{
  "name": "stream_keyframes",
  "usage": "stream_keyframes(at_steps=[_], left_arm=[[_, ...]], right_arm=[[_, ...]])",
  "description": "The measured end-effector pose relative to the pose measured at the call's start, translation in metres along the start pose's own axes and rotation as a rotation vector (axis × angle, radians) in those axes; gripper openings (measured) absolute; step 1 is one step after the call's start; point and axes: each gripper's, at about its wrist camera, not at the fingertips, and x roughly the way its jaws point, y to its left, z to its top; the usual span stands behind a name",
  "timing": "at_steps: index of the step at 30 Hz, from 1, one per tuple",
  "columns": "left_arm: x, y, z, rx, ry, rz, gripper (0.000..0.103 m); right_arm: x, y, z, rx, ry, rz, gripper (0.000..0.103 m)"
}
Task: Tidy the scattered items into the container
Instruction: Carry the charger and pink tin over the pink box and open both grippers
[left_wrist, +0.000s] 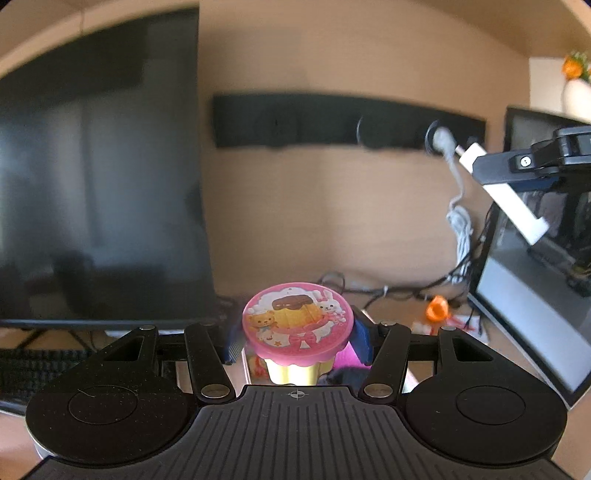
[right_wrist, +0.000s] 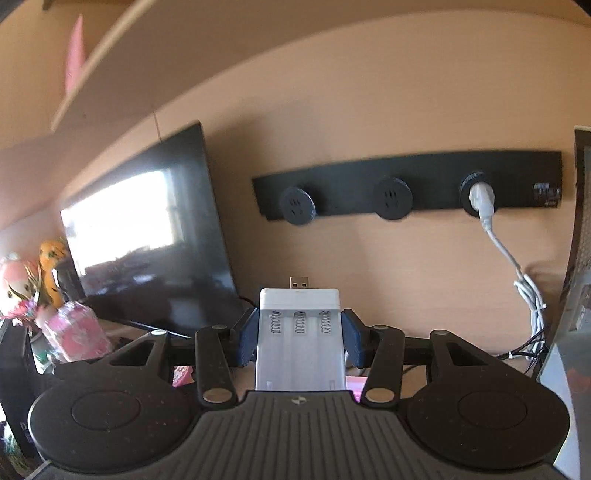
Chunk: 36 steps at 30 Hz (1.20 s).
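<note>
A dark monitor (left_wrist: 99, 166) fills the far left; the left gripper (left_wrist: 297, 341) has its blue fingers (left_wrist: 233, 345) pinching a pudding cup (left_wrist: 297, 325) with a pink cartoon lid, held above the tabletop (left_wrist: 399, 310); further right, the right gripper (right_wrist: 300, 338) pinches a white battery charger (right_wrist: 300, 339), USB plug pointing at the wall's black socket strip (right_wrist: 406, 188).
</note>
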Motion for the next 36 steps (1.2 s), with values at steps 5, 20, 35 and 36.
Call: stream_keyframes(at_steps=[5,20,35,36], left_arm=[[0.065,0.0,-0.005,-0.019,0.071,-0.051,0.061],[0.09,0.028,-0.073,-0.168,0.353,-0.156,0.103],[0.077,-0.04,-0.104,-0.023,0.442,-0.414,0.103],[0.077,-0.041,-0.105,-0.02,0.445,-0.41,0.103]], right_arm=[[0.04,-0.013,-0.02,-0.014,0.07,-0.015,0.047],[0.187,0.004,-0.076,-0.234,0.277,0.048,0.047],[0.142,-0.047,-0.117,-0.209,0.324,-0.123,0.065],[0.138,-0.058,-0.12,-0.181,0.325,-0.159,0.065]])
